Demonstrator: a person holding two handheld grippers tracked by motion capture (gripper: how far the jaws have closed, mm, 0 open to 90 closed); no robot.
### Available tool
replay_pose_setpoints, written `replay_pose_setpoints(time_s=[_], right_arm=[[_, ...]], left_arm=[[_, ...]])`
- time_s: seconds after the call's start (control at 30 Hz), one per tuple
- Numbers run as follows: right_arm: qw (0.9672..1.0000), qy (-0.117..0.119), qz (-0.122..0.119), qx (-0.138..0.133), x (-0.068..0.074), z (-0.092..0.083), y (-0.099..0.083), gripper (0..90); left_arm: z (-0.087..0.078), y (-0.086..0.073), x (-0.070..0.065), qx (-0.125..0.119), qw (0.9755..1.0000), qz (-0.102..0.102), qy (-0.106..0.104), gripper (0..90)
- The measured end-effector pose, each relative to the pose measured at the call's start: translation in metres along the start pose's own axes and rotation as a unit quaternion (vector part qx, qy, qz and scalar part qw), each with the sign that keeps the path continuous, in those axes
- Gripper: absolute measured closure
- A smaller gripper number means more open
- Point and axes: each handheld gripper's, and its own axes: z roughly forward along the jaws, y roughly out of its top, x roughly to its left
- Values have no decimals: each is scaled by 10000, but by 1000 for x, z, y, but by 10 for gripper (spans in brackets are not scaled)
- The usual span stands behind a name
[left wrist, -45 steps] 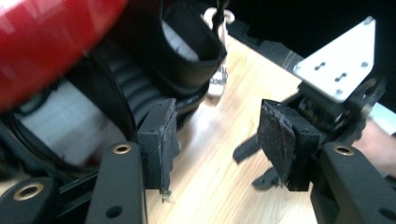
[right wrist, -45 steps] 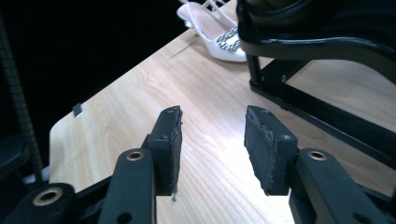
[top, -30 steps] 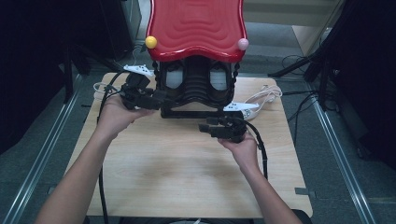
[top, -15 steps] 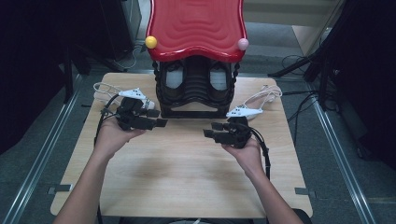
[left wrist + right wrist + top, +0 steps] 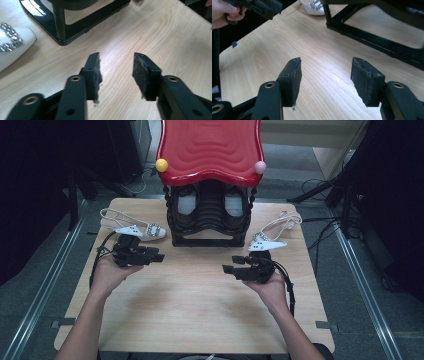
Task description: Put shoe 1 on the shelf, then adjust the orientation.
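I hold both grippers off the black rack. Left gripper, jaws just narrowing, empty, near the white shoe. Right gripper released, probably just above the surface.

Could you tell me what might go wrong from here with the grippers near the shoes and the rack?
1. The left gripper, open with nothing between its jaws, sits close to the white jewelled slingback shoe; a careless grasp might snag its thin strap.
2. The tall black rack with the red wavy top looks top-heavy; a knock could tip it.

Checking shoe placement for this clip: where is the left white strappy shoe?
In the high view, the white strappy shoe with a jewelled buckle lies on the table's left side, beside the black stand.
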Motion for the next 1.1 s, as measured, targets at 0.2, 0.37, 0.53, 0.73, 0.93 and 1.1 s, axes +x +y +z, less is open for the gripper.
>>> replay_pose_setpoints(time_s=[0.2,0.37,0.53,0.73,0.93,1.1], right_arm=[[10000,-48,37,-12,-3,-3,-8,439],[9999,-96,87,38,-5,-3,-9,428],[9997,-156,129,141,-7,1,-11,415],[9996,-191,140,146,-7,0,-15,415],[9993,-247,166,204,-7,-1,-19,414],[9992,-250,201,222,-7,0,-22,415]], left_arm=[[-3,-10,14,-99,9996,-266,-79,752],[-3,-15,24,-146,9994,-316,-6,871],[2,-19,38,-70,9993,-365,82,898],[5,-18,51,-129,9992,-355,161,898],[11,-17,69,-172,9978,-579,267,898],[14,-16,80,-241,9972,-625,344,898]])
